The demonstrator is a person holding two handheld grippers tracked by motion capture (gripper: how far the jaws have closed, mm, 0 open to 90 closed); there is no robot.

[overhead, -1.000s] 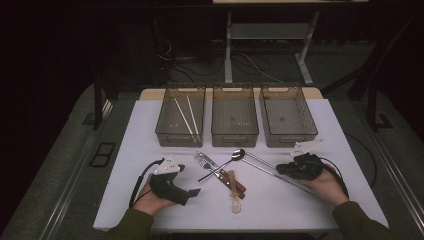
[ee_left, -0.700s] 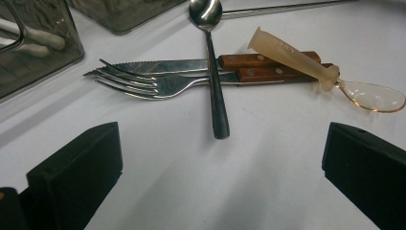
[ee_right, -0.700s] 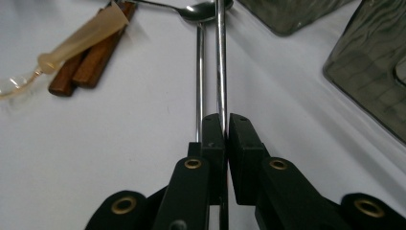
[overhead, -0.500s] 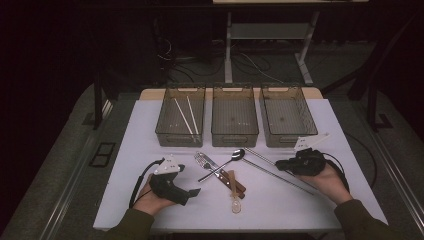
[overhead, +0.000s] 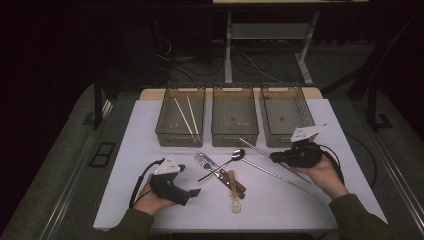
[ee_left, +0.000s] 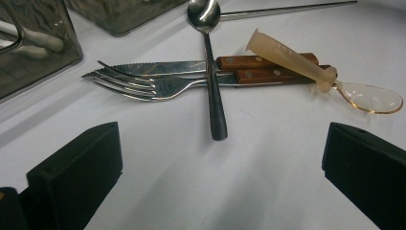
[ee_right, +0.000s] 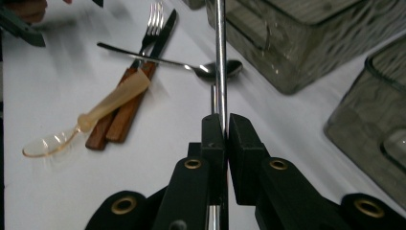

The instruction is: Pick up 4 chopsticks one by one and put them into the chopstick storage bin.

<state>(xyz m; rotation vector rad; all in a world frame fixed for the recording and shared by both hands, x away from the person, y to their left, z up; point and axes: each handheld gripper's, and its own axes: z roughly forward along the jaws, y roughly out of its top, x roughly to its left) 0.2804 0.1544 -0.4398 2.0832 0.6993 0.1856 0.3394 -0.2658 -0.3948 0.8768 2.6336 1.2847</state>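
Right gripper (ee_right: 221, 125) pinches a metal chopstick (ee_right: 219, 57), lifting it clear of the table.

In the high view the chopstick (overhead: 256, 149) runs from centre-right towards the right bin (overhead: 287, 116); its twin (overhead: 277, 175) lies on the white table (overhead: 140, 150) just below. The step looks like sorting: next, carry it to the left bin (overhead: 181, 115), which holds pale chopsticks (overhead: 183, 116). The left gripper (overhead: 187, 196), lower left, rests wide open, empty.

Spoon (overhead: 224, 164) across fork (overhead: 204, 161) and knife (overhead: 227, 178), before middle bin (overhead: 235, 136).
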